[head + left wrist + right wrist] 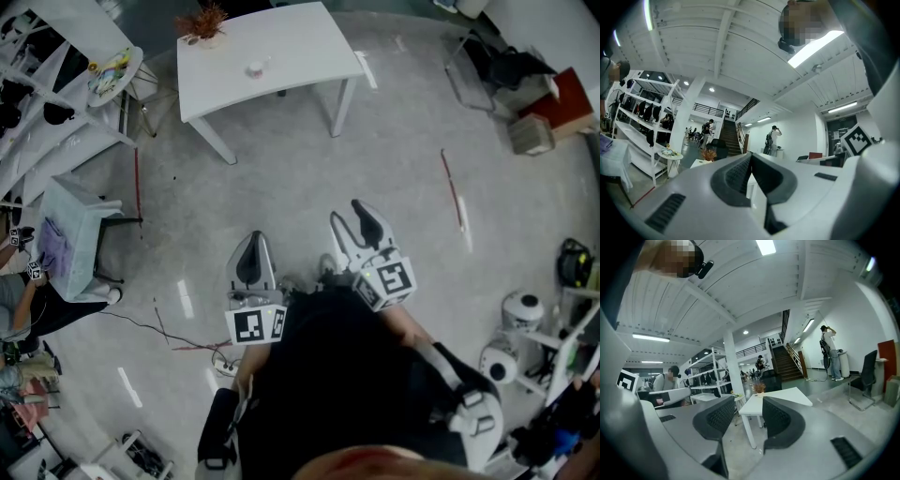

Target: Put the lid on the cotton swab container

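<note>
At upper centre of the head view, white rectangular table (pixel 309 37), well apart from both tongs and straight ahead of them. Near its middle, small pale round item (pixel 255 67), probably the cotton swab container; lid not distinguishable. Lower centre: grey two-jaw right gripper (pixel 352 217), jaws spread, empty; grey two-jaw left gripper (pixel 251 246), pressed together, empty. Neither clearly nearer.

The person holds both grippers out ahead of the body, about level, pointing toward the white table (pixel 267 56) and well short of it. The left gripper (pixel 253 251) has its jaws pressed together, empty. The right gripper (pixel 352 225), just beside it, stands with its jaws wide apart and empty.
</note>
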`<action>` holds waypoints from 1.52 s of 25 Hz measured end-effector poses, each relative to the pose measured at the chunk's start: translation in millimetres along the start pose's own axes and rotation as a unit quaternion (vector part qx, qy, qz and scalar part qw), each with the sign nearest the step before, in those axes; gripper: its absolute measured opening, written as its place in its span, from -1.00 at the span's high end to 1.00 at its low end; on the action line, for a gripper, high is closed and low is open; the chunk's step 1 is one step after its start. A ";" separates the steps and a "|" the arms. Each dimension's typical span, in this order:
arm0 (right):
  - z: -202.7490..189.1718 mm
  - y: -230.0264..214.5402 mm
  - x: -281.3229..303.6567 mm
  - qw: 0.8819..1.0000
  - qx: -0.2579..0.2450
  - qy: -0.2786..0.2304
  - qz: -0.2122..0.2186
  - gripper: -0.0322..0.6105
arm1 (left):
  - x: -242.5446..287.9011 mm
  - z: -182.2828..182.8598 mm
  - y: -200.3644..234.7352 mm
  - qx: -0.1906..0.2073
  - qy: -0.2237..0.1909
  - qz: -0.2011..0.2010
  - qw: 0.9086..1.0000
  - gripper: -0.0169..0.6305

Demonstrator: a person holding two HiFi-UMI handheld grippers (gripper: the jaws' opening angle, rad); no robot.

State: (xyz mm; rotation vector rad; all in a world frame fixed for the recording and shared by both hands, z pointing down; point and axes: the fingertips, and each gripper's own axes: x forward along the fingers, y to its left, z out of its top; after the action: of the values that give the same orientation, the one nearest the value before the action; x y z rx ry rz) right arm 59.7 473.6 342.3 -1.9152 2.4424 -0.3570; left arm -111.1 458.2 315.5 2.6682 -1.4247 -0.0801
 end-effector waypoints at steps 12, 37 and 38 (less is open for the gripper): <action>3.1 -56.2 8.0 0.999 0.003 0.020 0.032 0.38 | 39.6 -5.9 -38.7 0.011 0.005 0.031 0.999 0.93; 10.4 -102.7 230.4 0.996 0.002 0.063 0.057 0.38 | 237.6 -14.0 92.2 -0.016 0.008 0.032 0.999 0.93; 12.4 -101.9 248.2 0.996 0.001 0.066 0.056 0.38 | 250.4 -12.2 105.5 -0.020 0.009 0.029 0.999 0.93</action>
State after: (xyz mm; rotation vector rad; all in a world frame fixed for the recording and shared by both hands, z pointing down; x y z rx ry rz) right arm 97.4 210.4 380.9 -1.7985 2.6171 -0.4965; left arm -57.5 193.0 343.0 2.5879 -1.4787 -0.0788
